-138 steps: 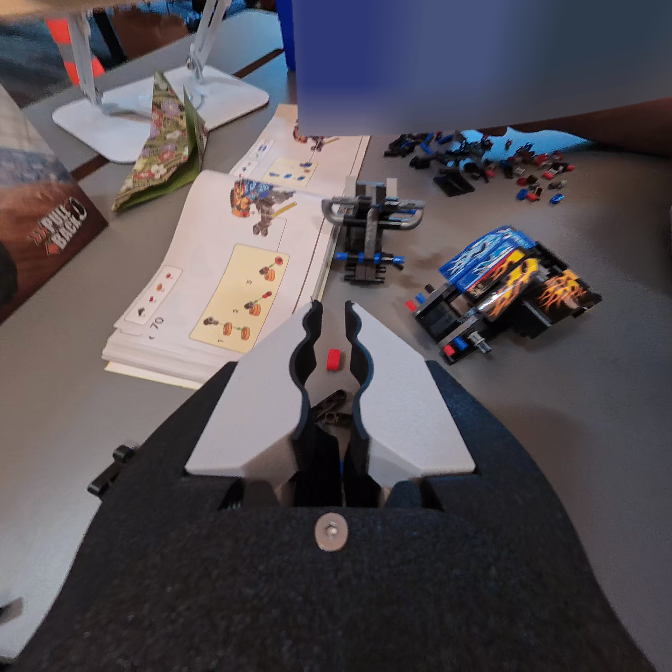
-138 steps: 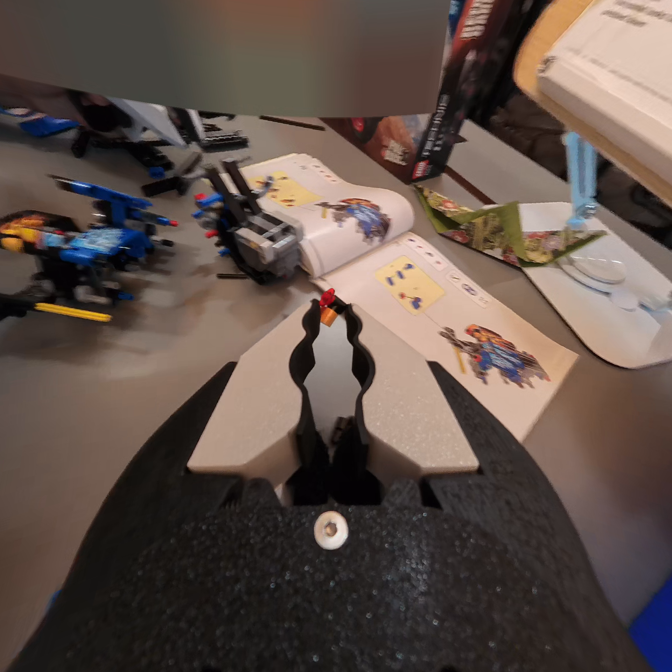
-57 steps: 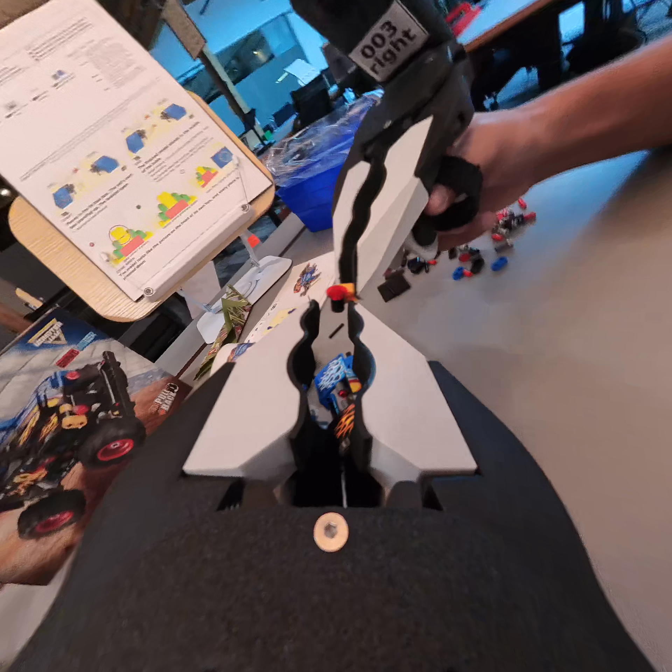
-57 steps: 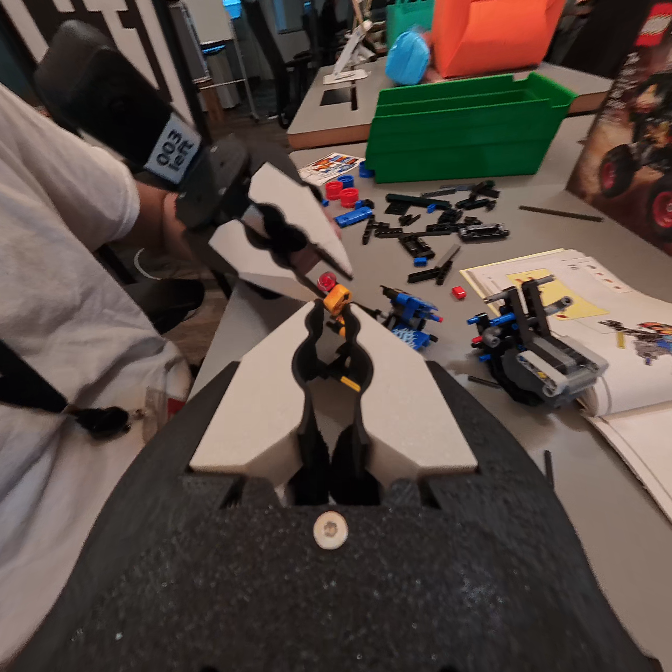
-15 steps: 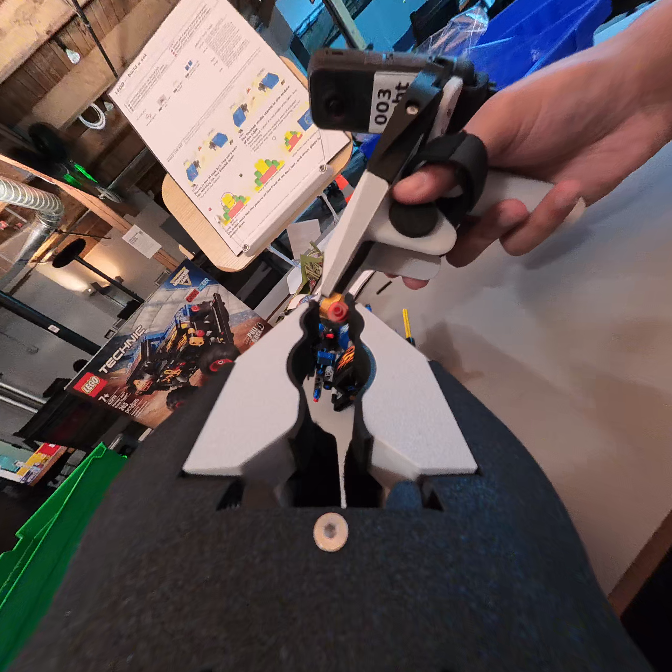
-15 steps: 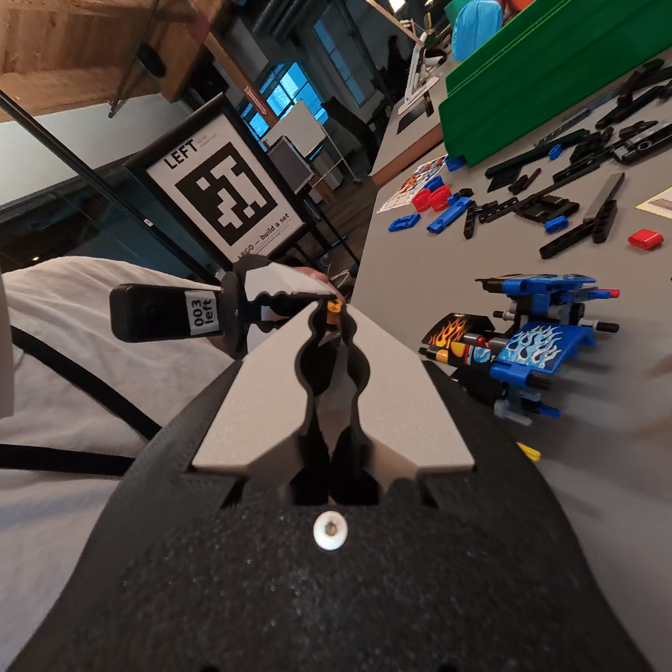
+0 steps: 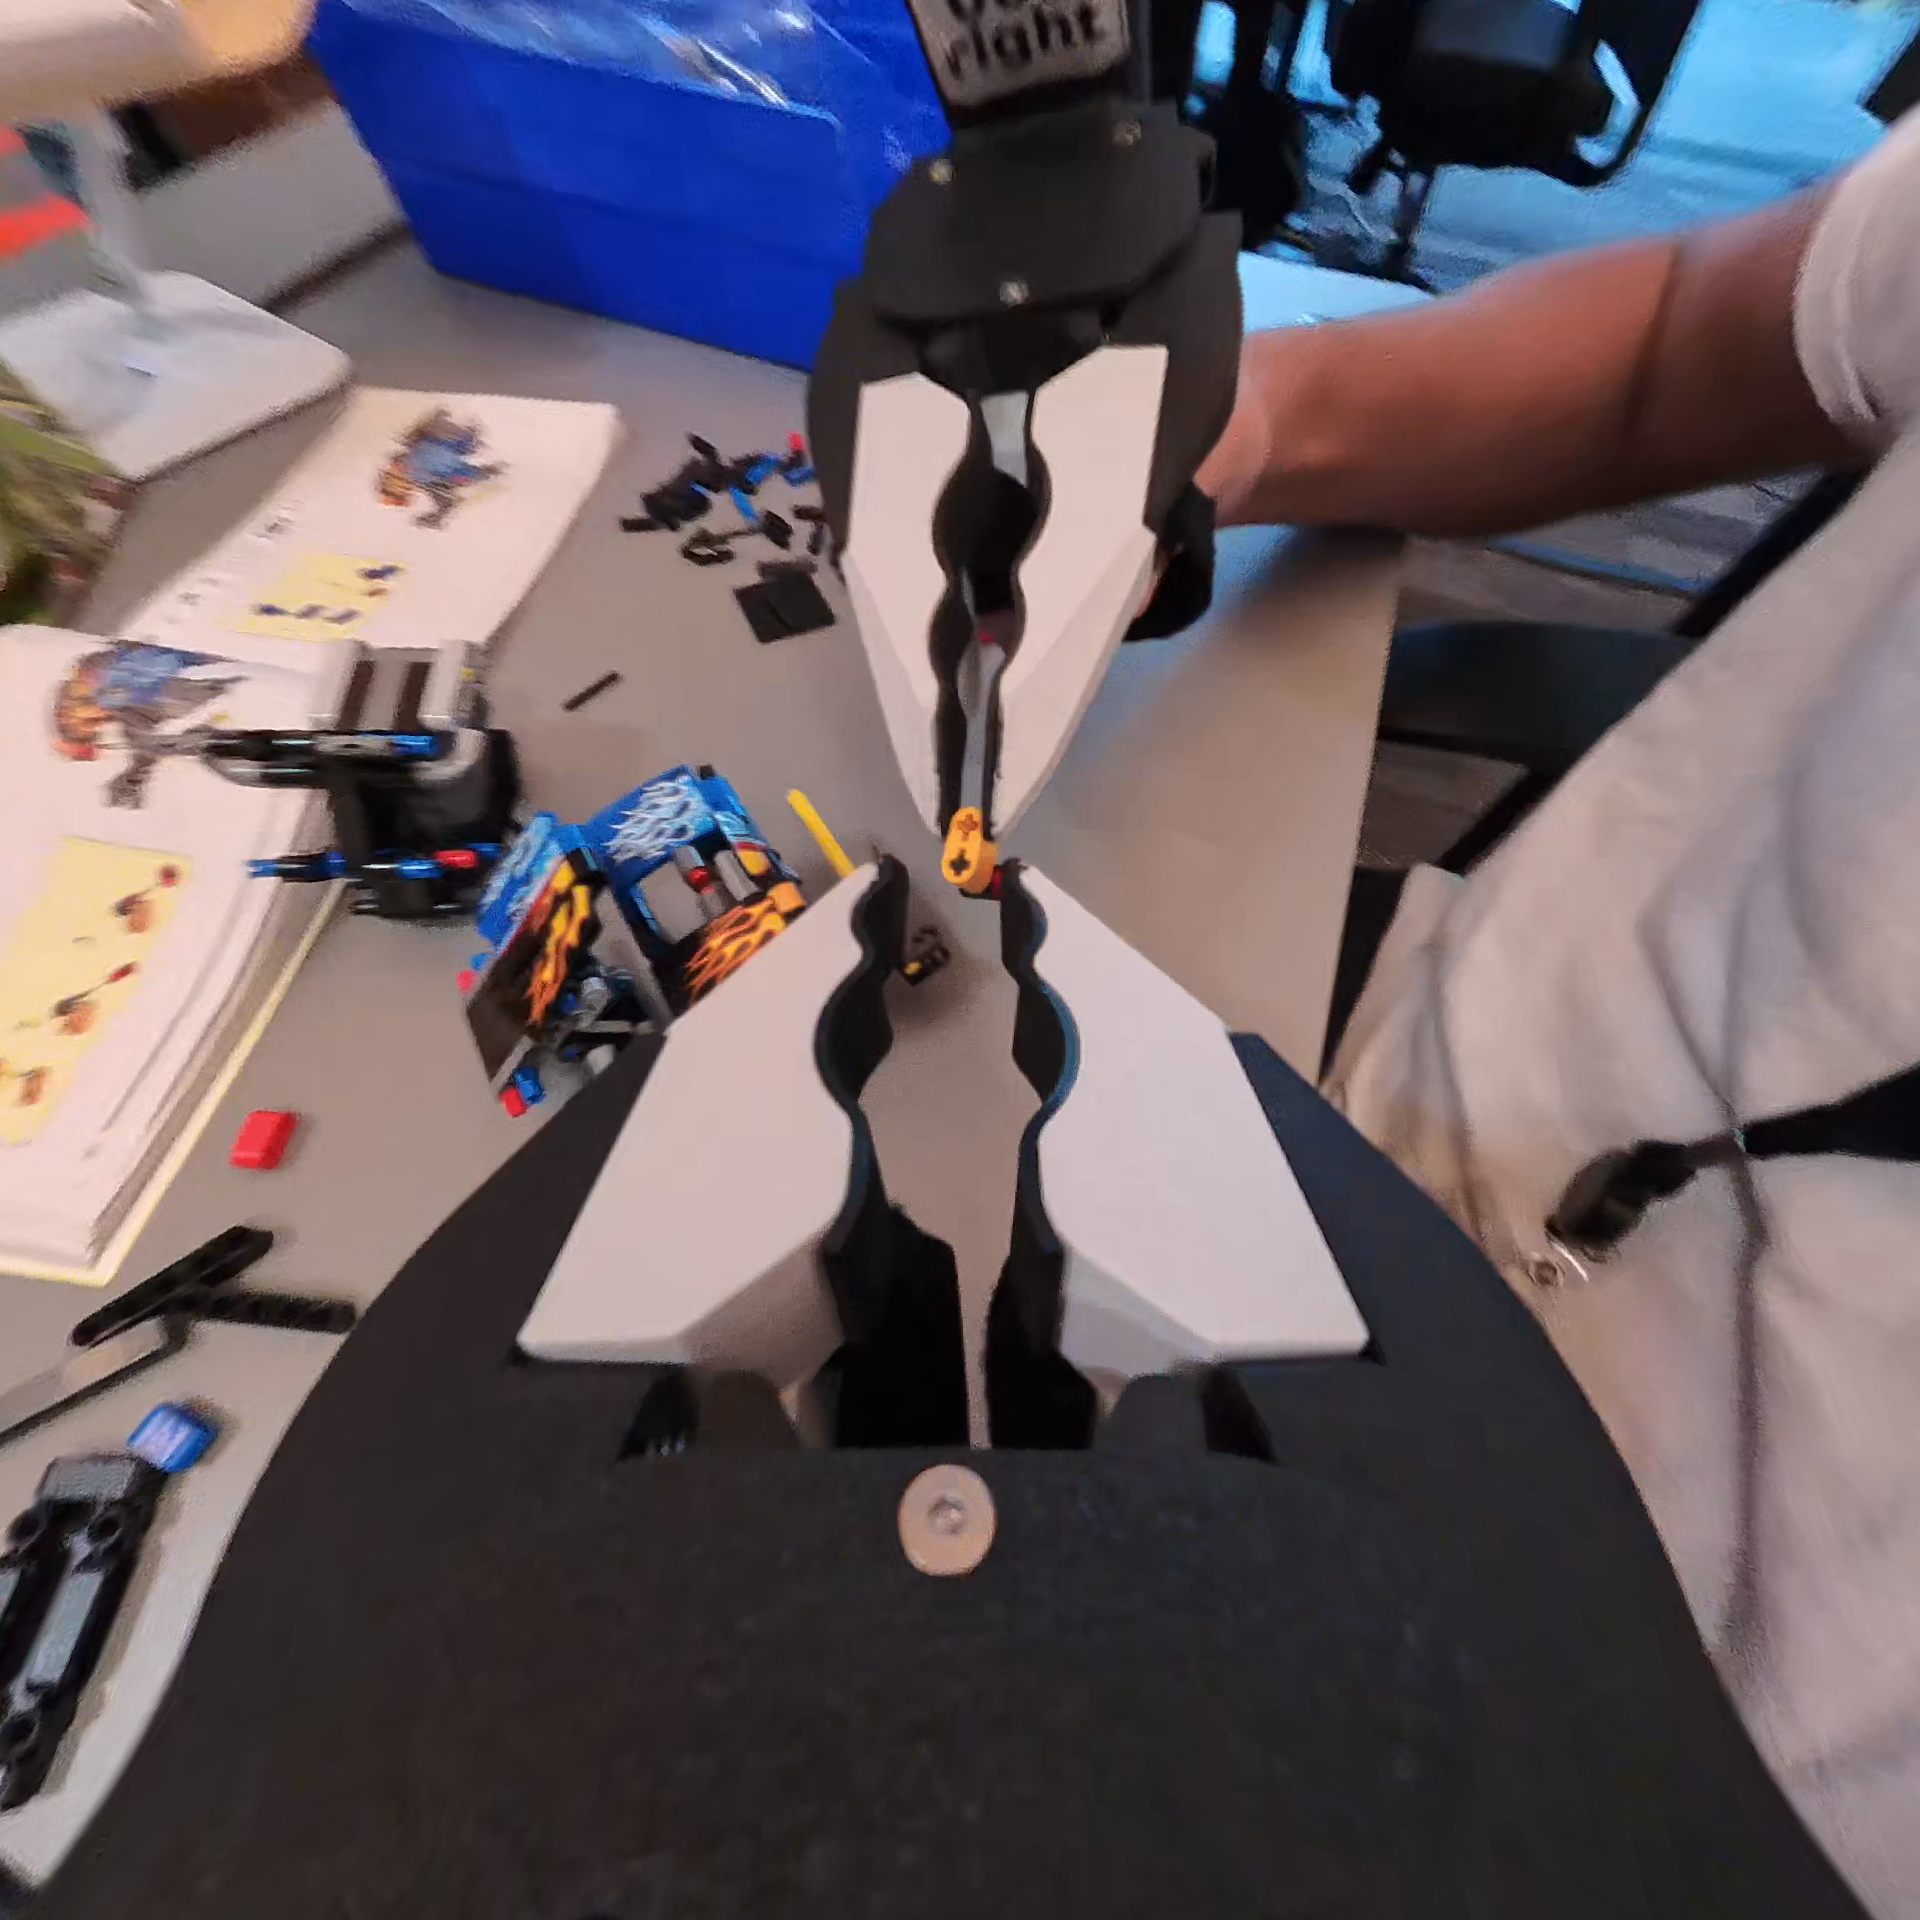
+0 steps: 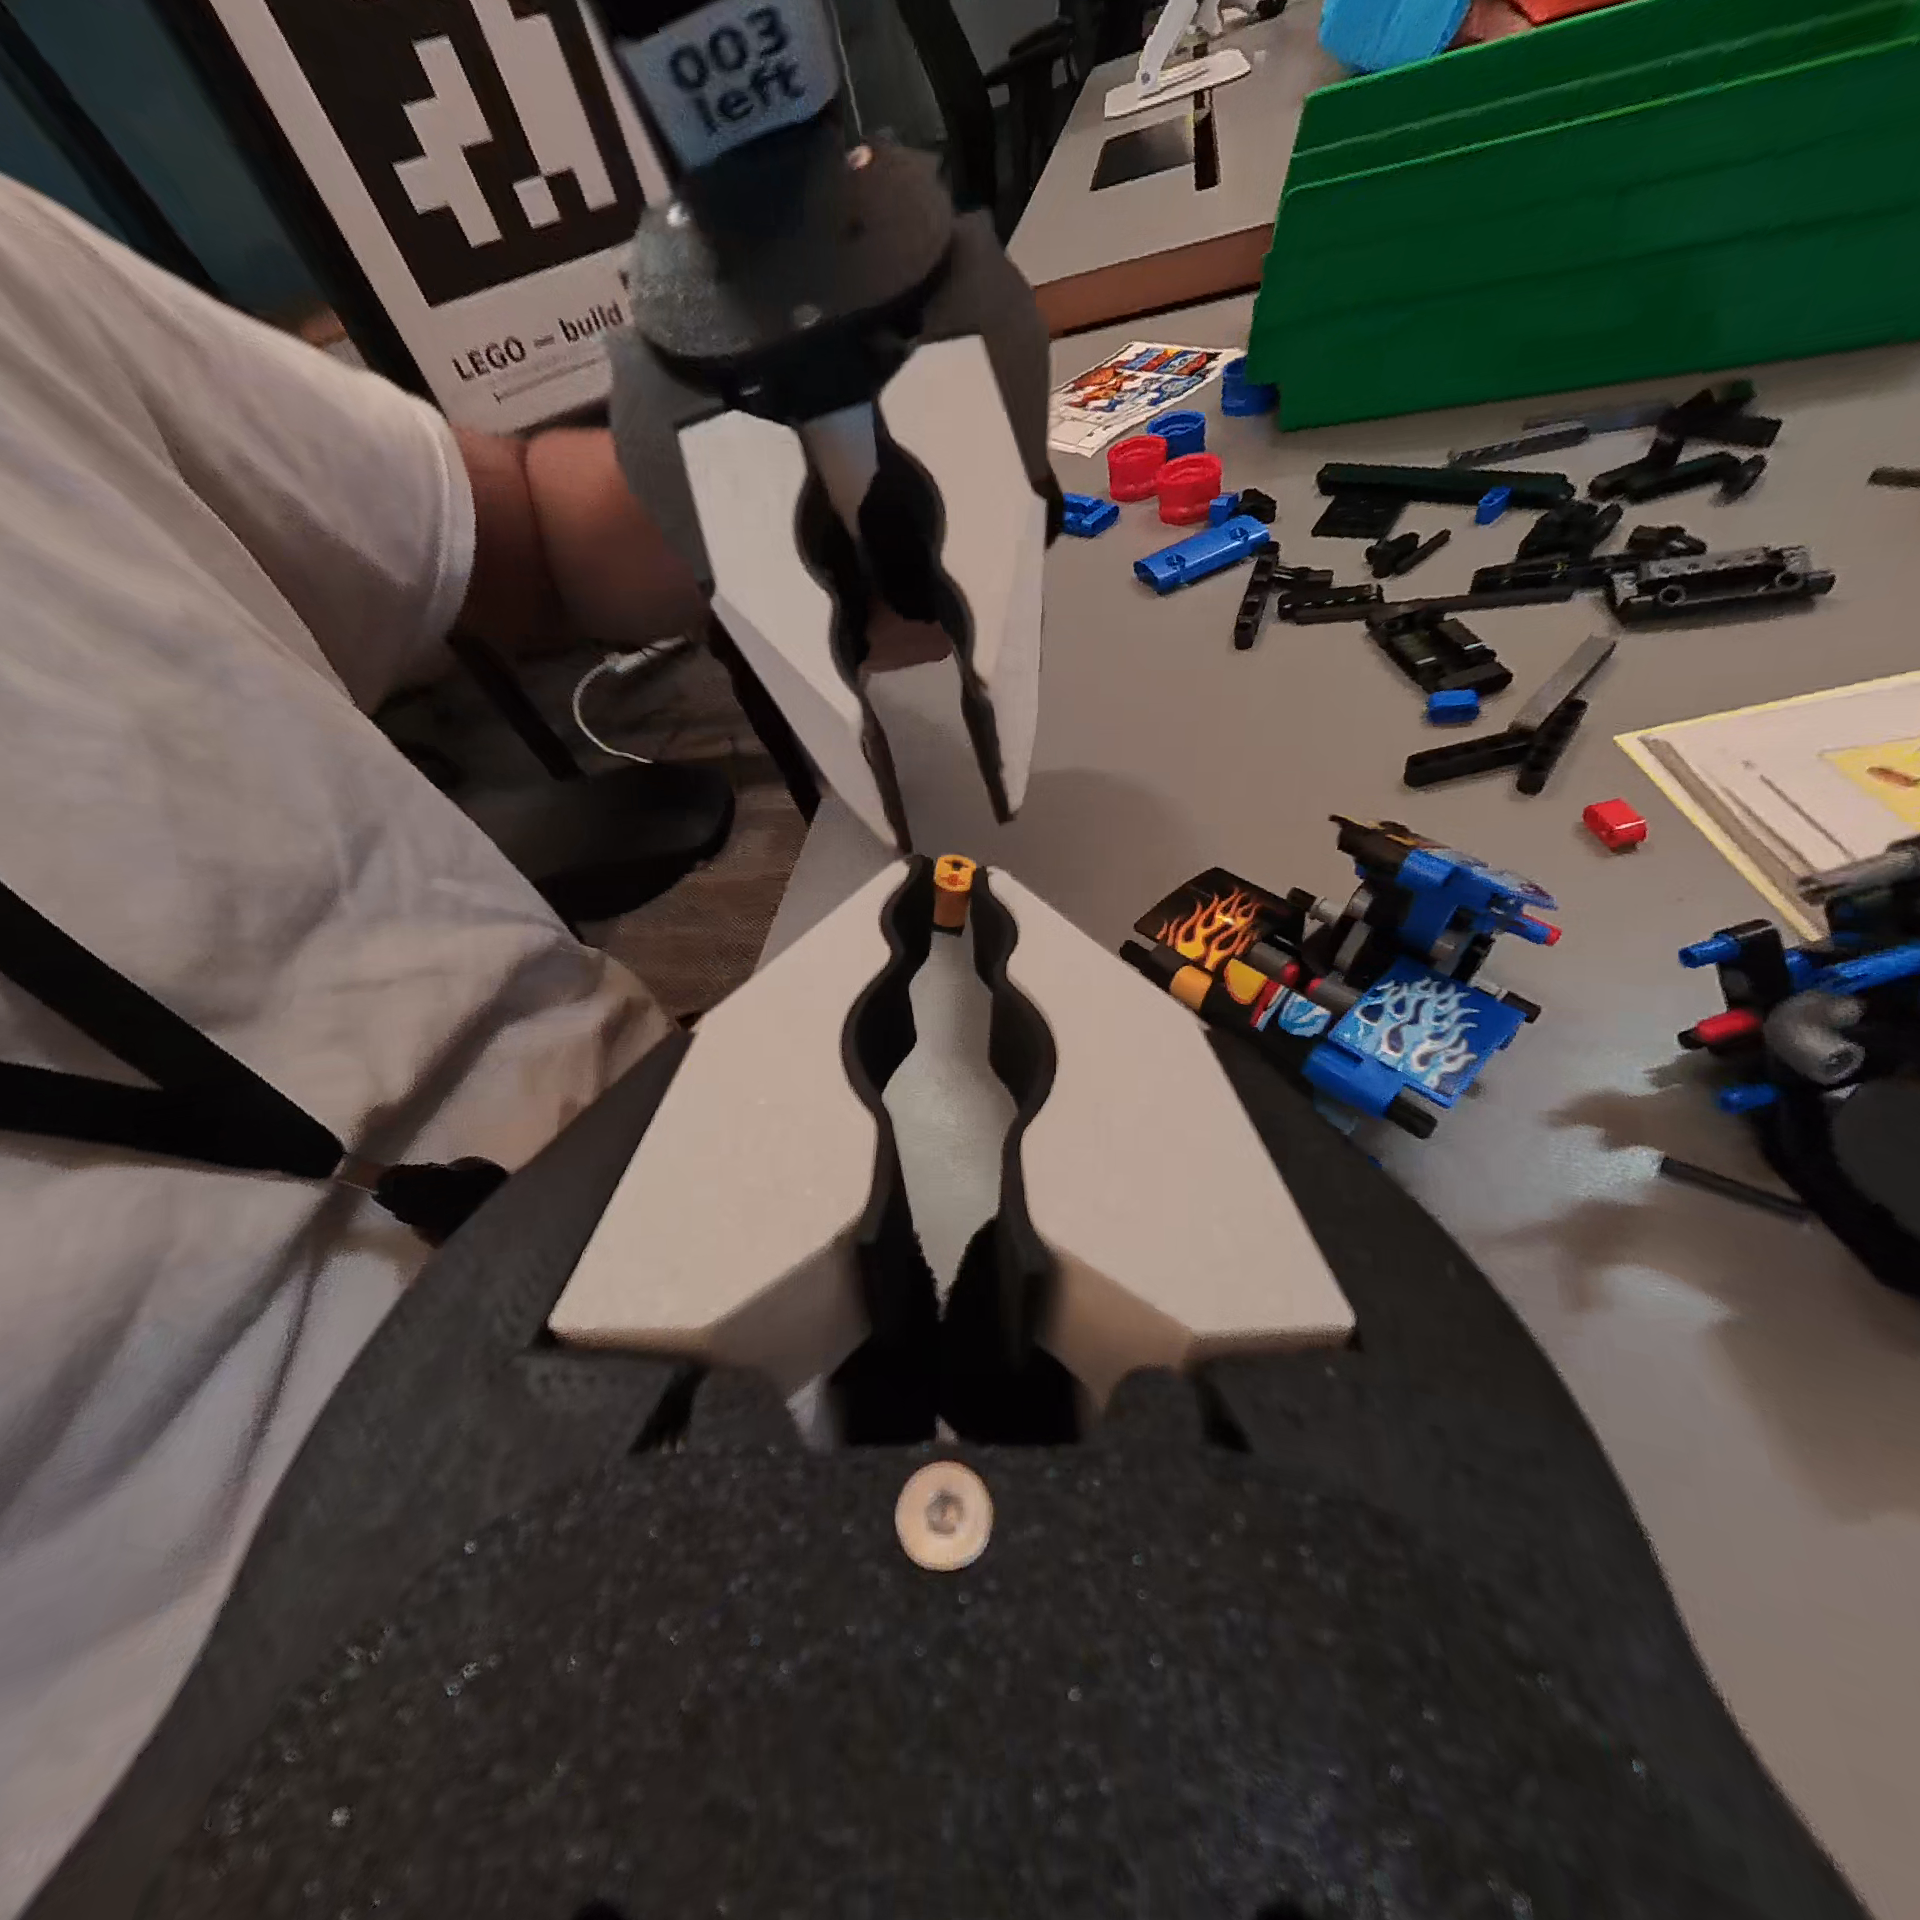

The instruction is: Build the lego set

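Right gripper (image 8: 940, 873): tips clamped on a small orange connector (image 8: 950, 885), held in the air above the table (image 8: 1195, 727). Left gripper (image 7: 940, 878): jaws parted, empty, tips just beside the connector. Beyond: flame-decorated body section (image 8: 1340, 987), loose beams. Step, as judged: assembling a small pin-and-connector piece. Next calls for carrying it to the model.

White labels on both gripper (image 7: 1023, 36) (image 8: 732, 78) bodies; lettered marker sign (image 8: 488, 197) behind.
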`<state>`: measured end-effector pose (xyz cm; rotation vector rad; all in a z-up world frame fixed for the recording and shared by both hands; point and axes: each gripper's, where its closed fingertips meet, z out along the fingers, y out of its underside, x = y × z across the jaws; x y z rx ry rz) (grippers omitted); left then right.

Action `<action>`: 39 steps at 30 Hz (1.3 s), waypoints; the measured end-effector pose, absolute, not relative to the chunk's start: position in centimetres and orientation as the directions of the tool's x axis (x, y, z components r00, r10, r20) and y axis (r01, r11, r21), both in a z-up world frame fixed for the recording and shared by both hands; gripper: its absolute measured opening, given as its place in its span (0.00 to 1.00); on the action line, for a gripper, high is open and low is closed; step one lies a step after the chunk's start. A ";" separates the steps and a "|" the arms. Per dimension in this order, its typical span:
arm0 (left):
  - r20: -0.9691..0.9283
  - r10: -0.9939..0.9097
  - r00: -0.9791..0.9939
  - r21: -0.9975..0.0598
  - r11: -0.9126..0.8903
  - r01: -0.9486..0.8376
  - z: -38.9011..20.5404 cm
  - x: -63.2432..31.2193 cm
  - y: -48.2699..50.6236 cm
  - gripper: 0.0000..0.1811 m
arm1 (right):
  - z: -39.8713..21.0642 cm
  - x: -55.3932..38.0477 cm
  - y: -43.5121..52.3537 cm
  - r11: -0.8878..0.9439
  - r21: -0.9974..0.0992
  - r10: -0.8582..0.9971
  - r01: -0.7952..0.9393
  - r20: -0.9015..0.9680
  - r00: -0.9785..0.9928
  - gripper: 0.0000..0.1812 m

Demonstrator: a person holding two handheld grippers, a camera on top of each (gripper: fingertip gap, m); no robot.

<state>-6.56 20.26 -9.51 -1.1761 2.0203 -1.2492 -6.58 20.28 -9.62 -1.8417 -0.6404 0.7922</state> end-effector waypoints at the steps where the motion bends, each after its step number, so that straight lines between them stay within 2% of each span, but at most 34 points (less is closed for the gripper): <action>1: 0.057 -0.834 -0.549 -0.874 0.224 -0.431 -9.7 -6.7 19.9 0.08 | -9.7 -6.6 20.3 -0.360 -0.928 0.727 0.090 -0.219 0.651 0.03; 5: 0.168 -0.785 -0.596 -0.860 0.179 -0.478 -9.7 -6.4 19.9 0.05 | -9.9 -6.8 20.3 -0.356 -0.928 0.733 0.112 -0.203 0.649 0.03; 12: 0.139 -0.750 -0.647 -0.819 0.280 -0.501 -11.2 -6.6 19.9 0.06 | -10.8 -7.0 20.3 -0.371 -0.919 0.734 0.136 -0.200 0.649 0.03; 17: 0.131 -0.740 -0.660 -0.805 0.309 -0.506 -12.1 -6.7 19.5 0.03 | -11.4 -7.2 20.3 -0.383 -0.912 0.729 0.149 -0.200 0.655 0.03; 20: 0.137 -0.760 -0.635 -0.825 0.268 -0.498 -12.3 -6.5 19.6 0.03 | -11.5 -7.0 20.5 -0.394 -0.909 0.720 0.139 -0.211 0.661 0.03; 25: 0.209 -0.855 -0.475 -0.880 0.047 -0.472 -12.3 -6.3 20.9 0.03 | -10.1 -5.6 21.1 -0.370 -0.926 0.687 0.070 -0.222 0.692 0.10; 28: 0.370 -0.893 -0.257 -0.889 -0.260 -0.378 -11.3 -6.2 22.4 0.03 | -9.7 -2.7 22.4 -0.356 -0.934 0.595 0.035 -0.198 0.779 0.17; 30: 0.486 -0.864 -0.129 -0.854 -0.439 -0.277 -10.9 -6.3 23.1 0.03 | -9.7 -1.5 23.1 -0.337 -0.941 0.546 0.033 -0.167 0.821 0.24; 34: 0.636 -0.772 0.007 -0.765 -0.631 -0.126 -10.6 -6.6 23.6 0.03 | -11.7 -1.2 23.3 -0.383 -0.919 0.499 0.095 -0.119 0.858 0.37; 39: 0.785 -0.616 0.069 -0.609 -0.787 -0.096 -12.2 -6.2 22.7 0.03 | -12.9 -1.2 23.3 -0.423 -0.898 0.467 0.119 -0.104 0.878 0.41</action>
